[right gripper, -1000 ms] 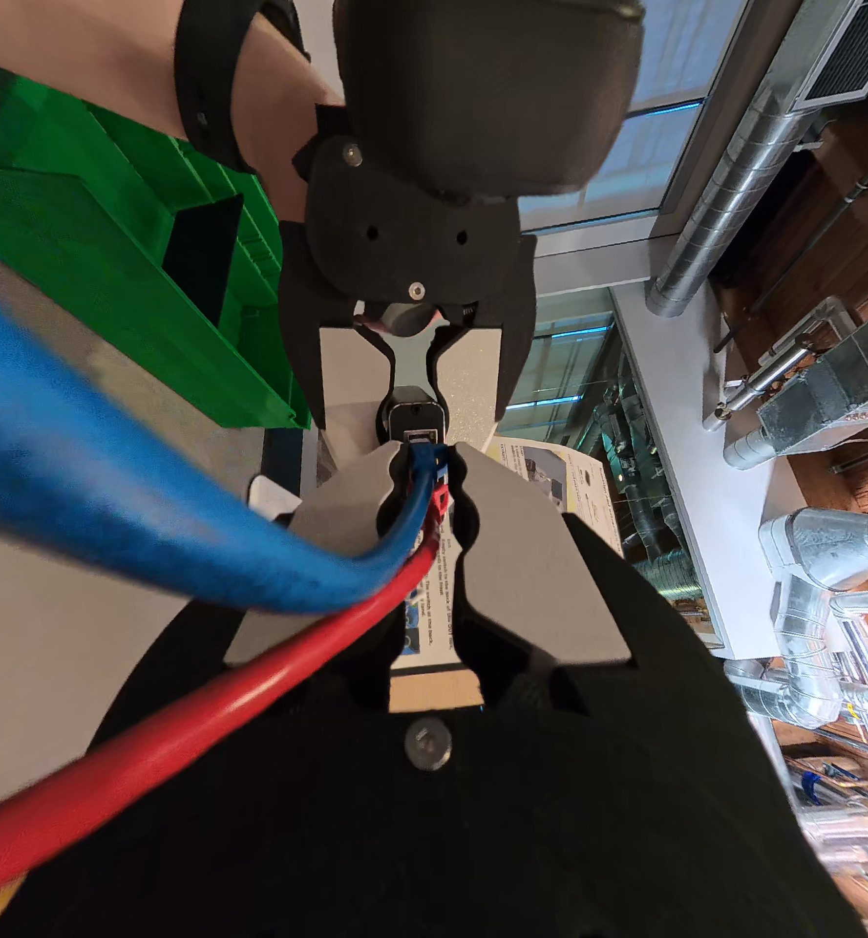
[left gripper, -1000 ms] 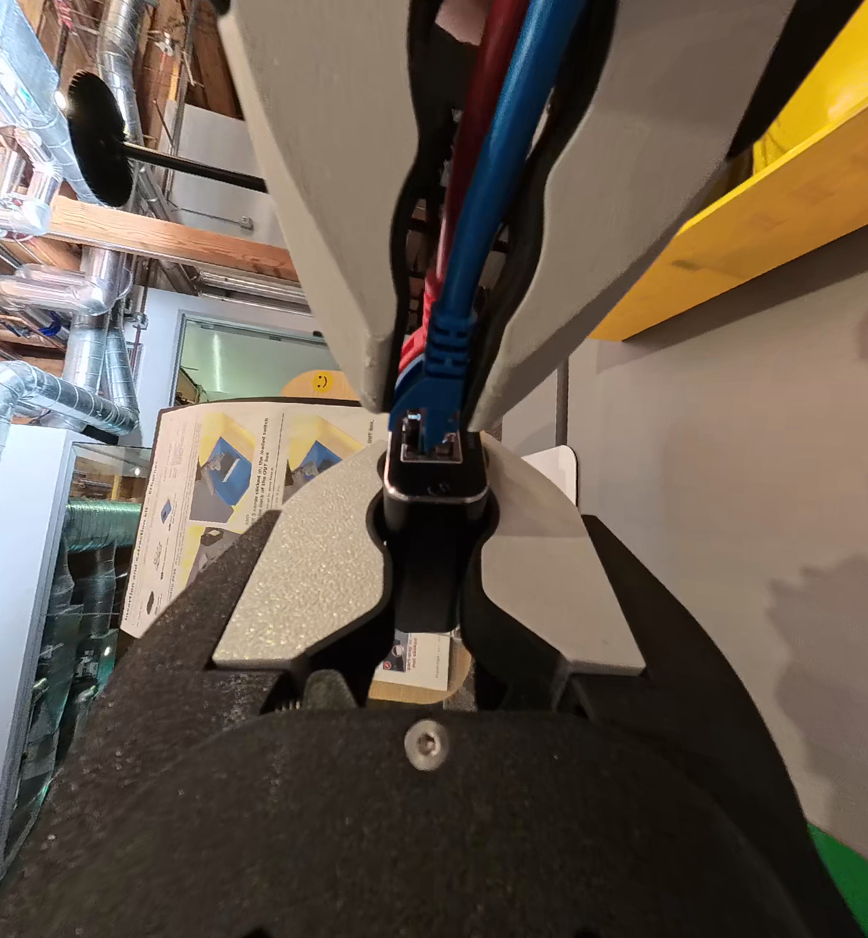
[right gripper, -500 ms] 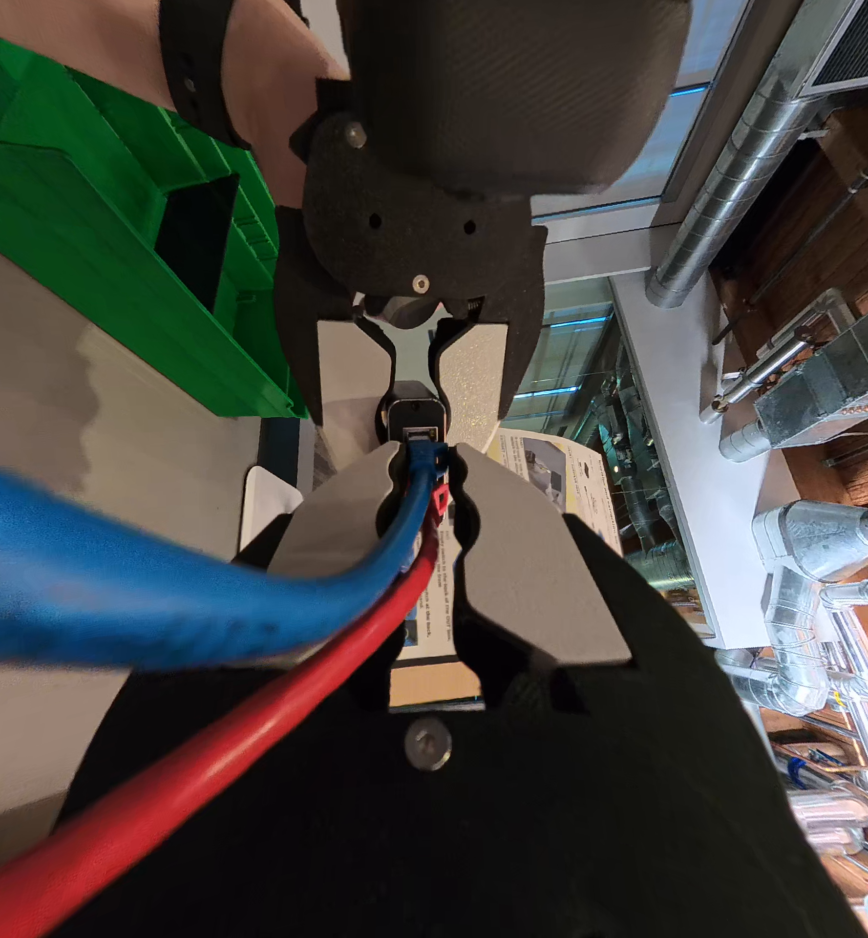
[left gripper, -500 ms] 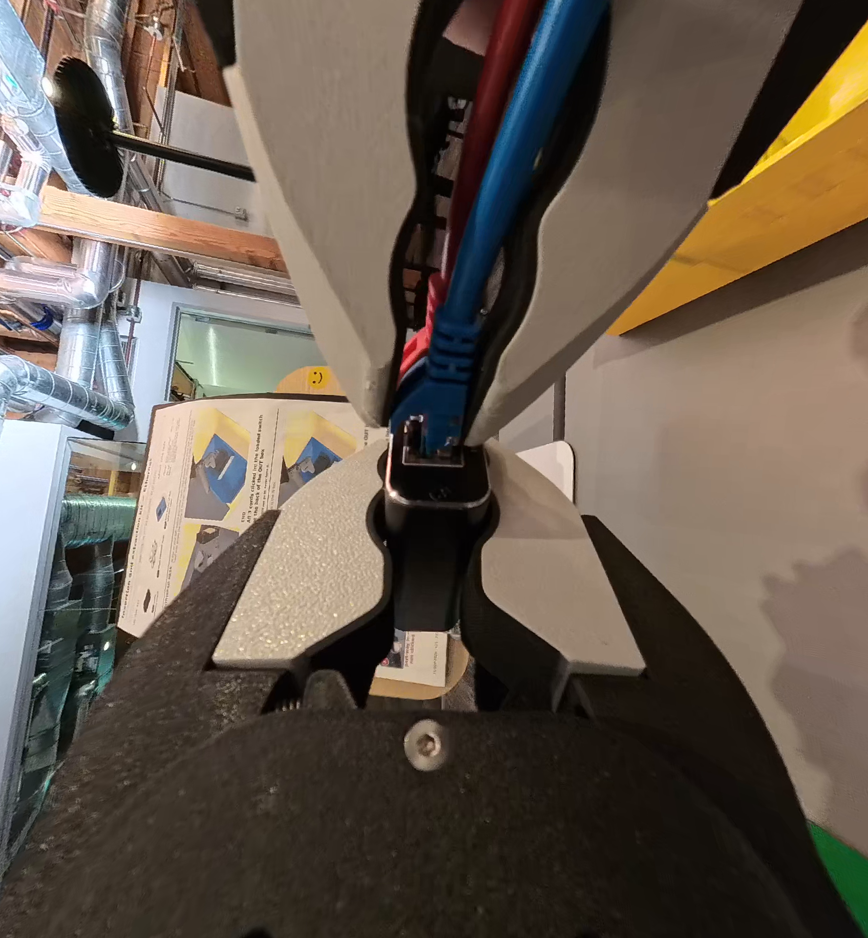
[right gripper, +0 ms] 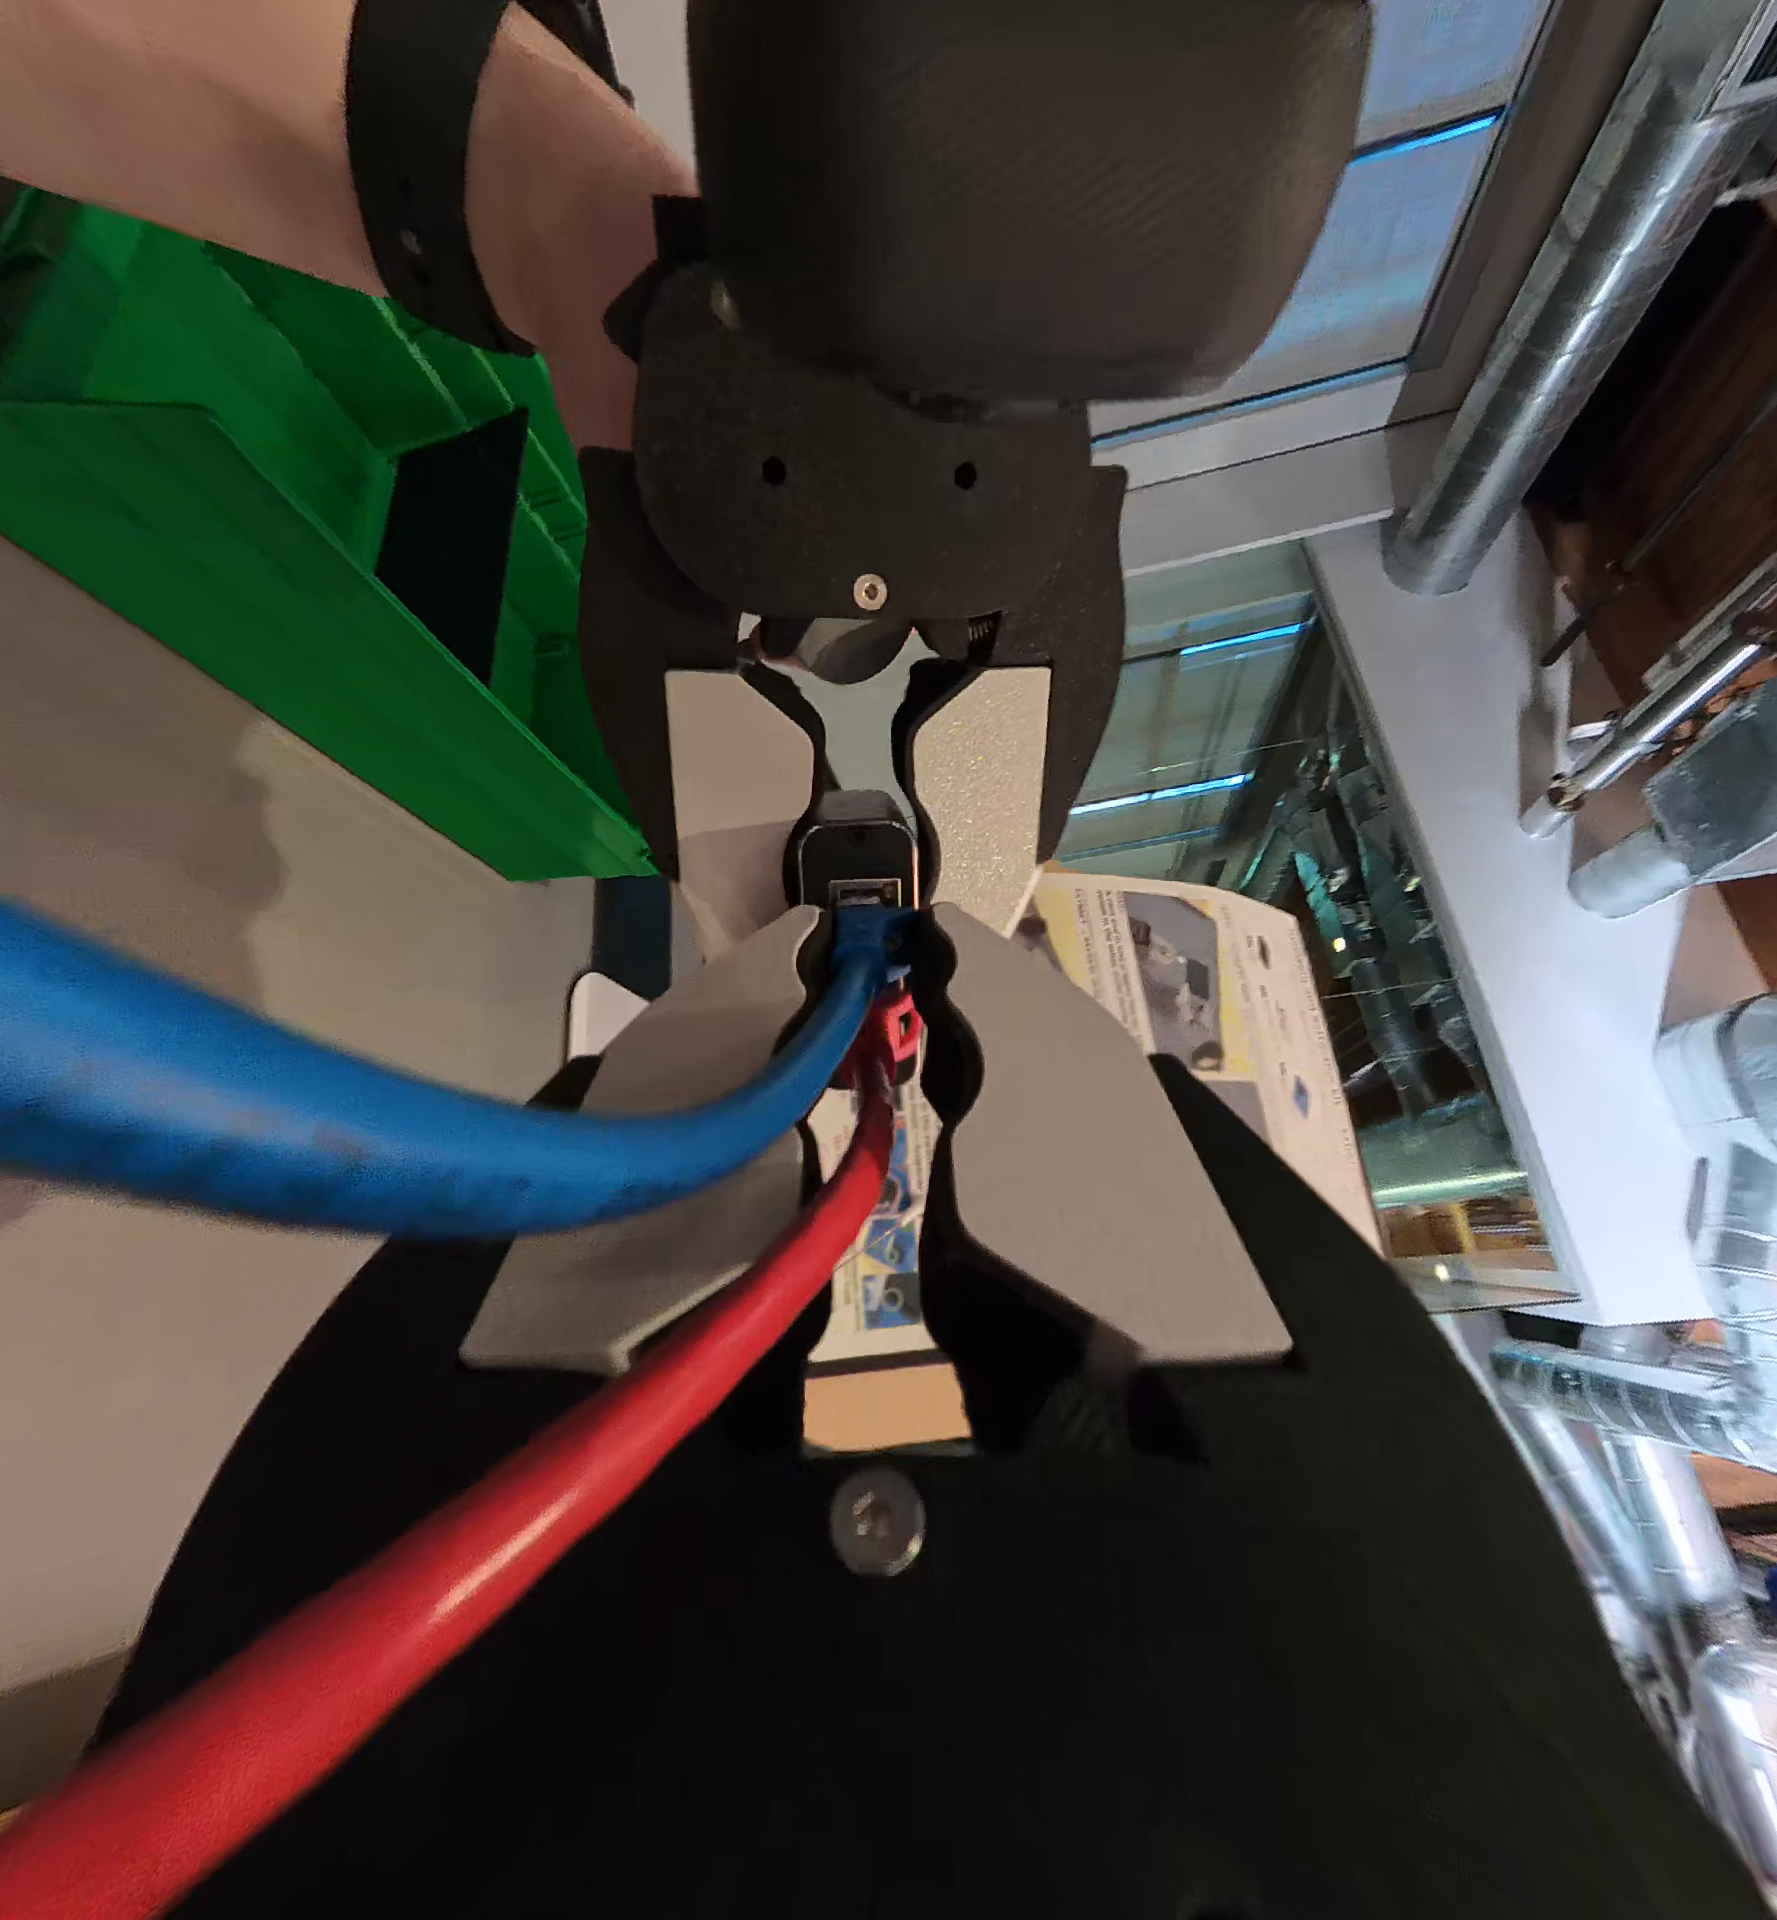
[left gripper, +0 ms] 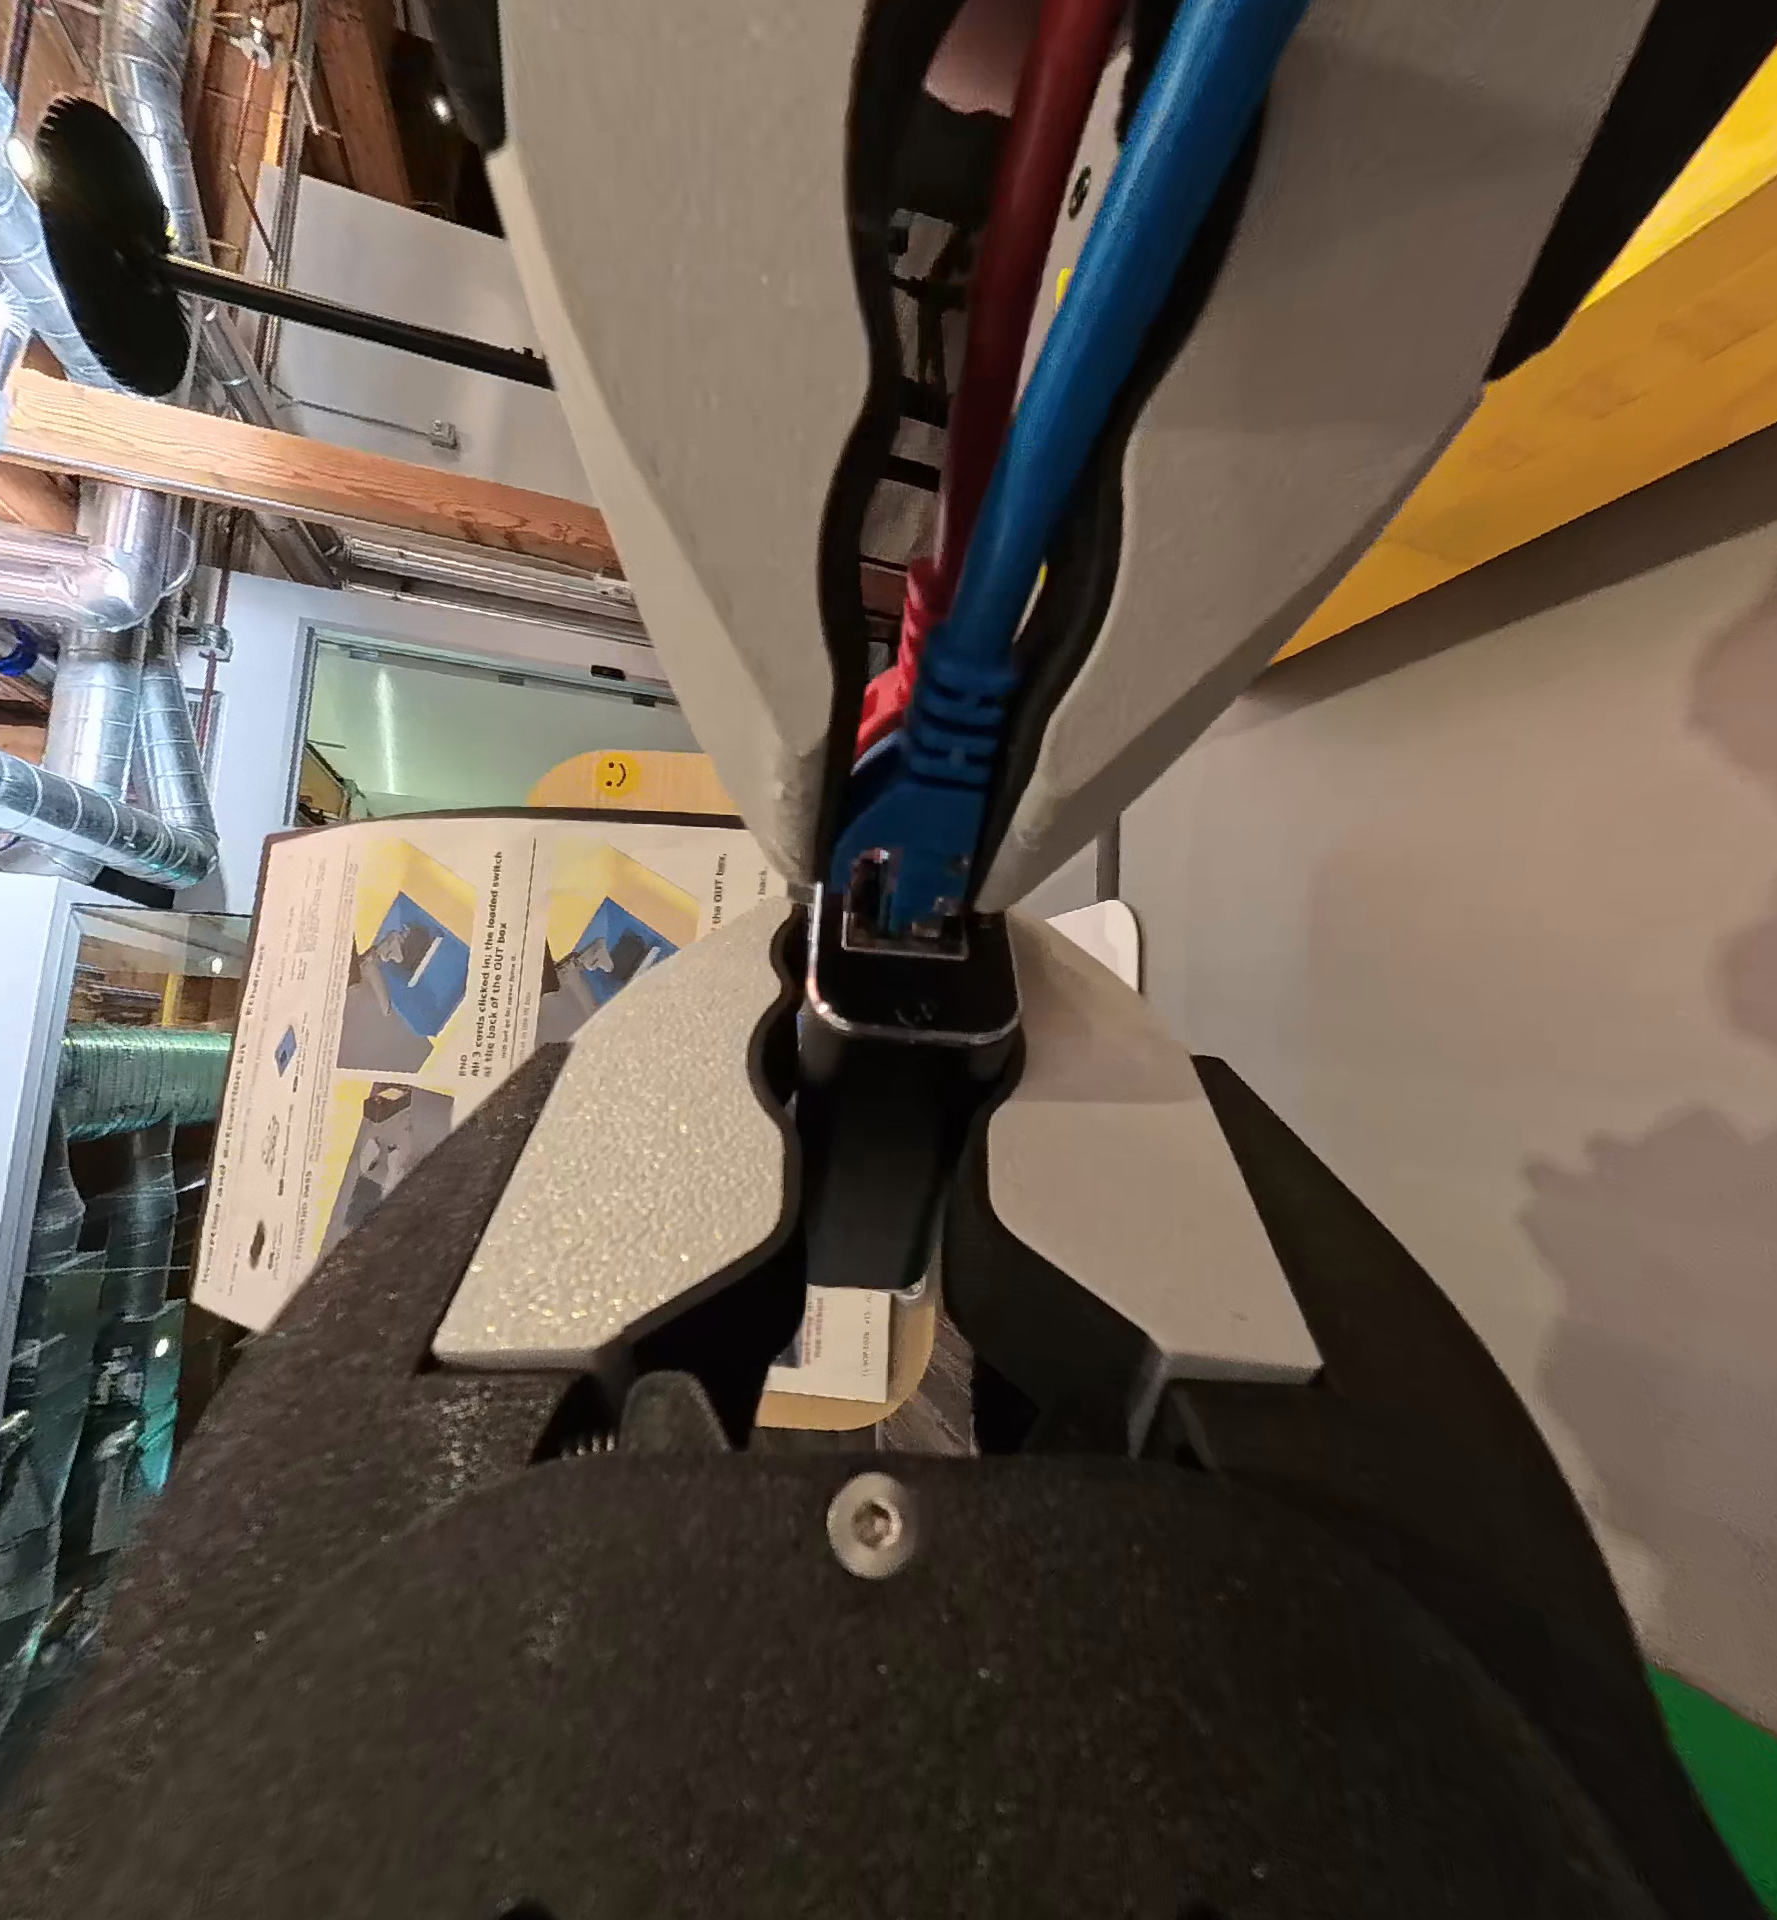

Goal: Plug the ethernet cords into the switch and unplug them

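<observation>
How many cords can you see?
2. The blue cord has its plug at the black switch's port. The red cord lies beside it, both between the right gripper's fingers. More may be hidden.

Switch [left gripper: 905, 1060] in left claw [left gripper: 899, 1039], cord plug [left gripper: 931, 831] in its port.

1. Blue ethernet cord [right gripper: 240, 1122] – blue plug boot too
2. Red ethernet cord [right gripper: 510, 1558], glossy red
3. Switch [left gripper: 905, 1091] – black with silvery edge
4. Storage bin [right gripper: 240, 540], bright green
5. Gripper fingers [left gripper: 635, 1164]: speckled grey on black
6. Shelf [left gripper: 1590, 416], yellow
</observation>
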`<action>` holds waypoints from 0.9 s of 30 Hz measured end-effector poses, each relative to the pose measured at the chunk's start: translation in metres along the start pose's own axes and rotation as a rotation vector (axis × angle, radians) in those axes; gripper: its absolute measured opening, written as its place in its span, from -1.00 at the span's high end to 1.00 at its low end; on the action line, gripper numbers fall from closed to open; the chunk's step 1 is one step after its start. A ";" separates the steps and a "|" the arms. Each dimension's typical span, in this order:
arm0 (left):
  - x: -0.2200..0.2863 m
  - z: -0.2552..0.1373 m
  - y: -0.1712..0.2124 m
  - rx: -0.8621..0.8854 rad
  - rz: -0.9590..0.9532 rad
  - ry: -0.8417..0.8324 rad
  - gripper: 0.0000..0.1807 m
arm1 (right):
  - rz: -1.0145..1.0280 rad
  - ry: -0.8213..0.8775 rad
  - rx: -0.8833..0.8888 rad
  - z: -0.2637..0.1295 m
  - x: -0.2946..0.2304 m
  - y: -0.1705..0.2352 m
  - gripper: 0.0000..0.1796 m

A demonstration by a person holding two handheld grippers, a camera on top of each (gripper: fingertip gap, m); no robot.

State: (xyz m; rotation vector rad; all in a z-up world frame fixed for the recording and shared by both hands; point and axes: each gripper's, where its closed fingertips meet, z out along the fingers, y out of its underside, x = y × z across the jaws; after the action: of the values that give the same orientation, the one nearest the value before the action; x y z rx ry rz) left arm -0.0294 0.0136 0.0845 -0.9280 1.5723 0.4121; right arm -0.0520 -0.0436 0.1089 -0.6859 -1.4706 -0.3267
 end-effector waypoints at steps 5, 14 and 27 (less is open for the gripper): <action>0.008 0.007 0.003 -0.023 0.024 0.036 0.70 | 0.093 -0.092 -0.048 0.000 -0.009 0.009 0.83; 0.026 0.021 0.001 0.002 0.012 0.111 0.70 | 0.214 -0.221 -0.069 -0.005 -0.023 0.022 0.82; 0.026 0.025 -0.001 0.034 -0.005 0.096 0.69 | 0.203 -0.225 -0.111 -0.006 -0.024 0.026 0.84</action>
State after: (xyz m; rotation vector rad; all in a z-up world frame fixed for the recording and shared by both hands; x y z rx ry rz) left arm -0.0121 0.0220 0.0542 -0.9374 1.6583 0.3406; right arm -0.0341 -0.0323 0.0802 -0.9785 -1.5876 -0.1793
